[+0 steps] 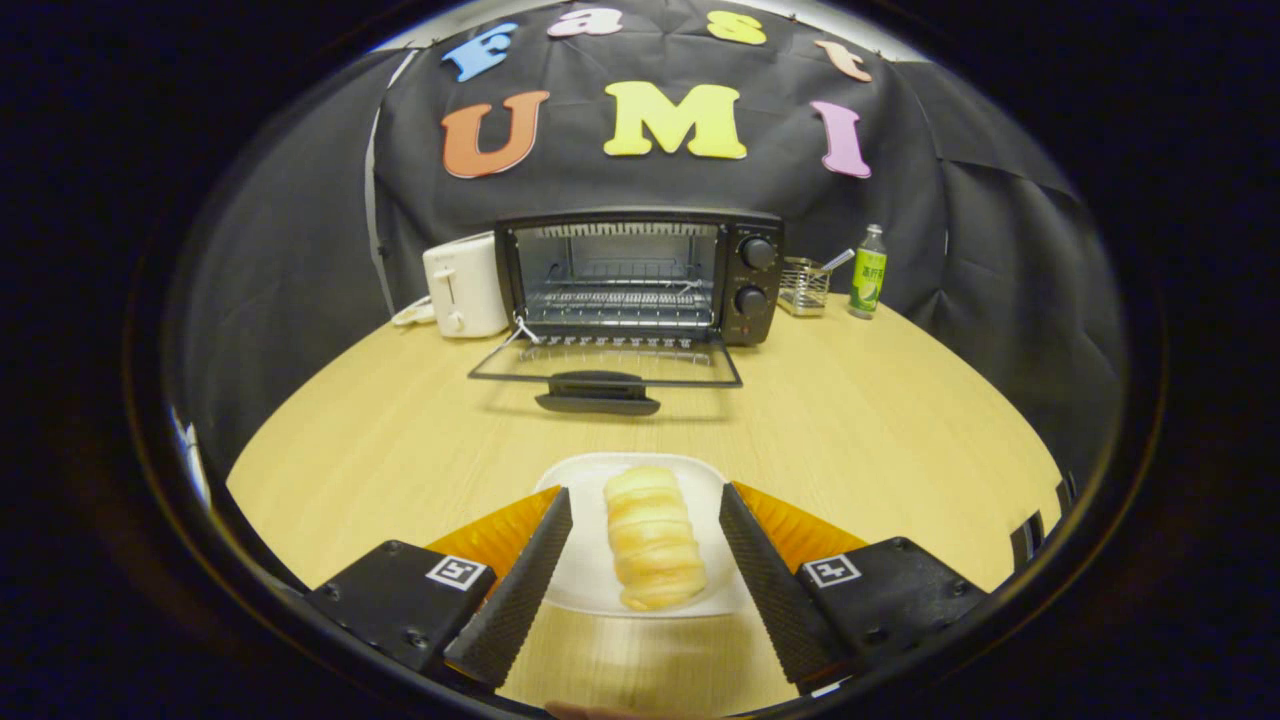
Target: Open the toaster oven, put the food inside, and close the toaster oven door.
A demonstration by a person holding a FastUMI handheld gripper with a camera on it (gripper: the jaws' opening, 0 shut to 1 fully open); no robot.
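A black toaster oven (640, 275) stands at the back of the wooden table (400, 430), its glass door (605, 372) dropped flat toward me and the wire rack inside showing. Nearer, a pale ridged bread roll (650, 537) lies lengthwise on a white plate (585, 575). My gripper (645, 510) is open, with one finger on each side of the roll and a gap between each finger and the bread. The fingers hang over the plate's edges.
A white toaster (465, 285) stands left of the oven. To the oven's right are a small wire basket (805, 287) holding a utensil and a green bottle (868, 273). Bare tabletop lies between the plate and the open door.
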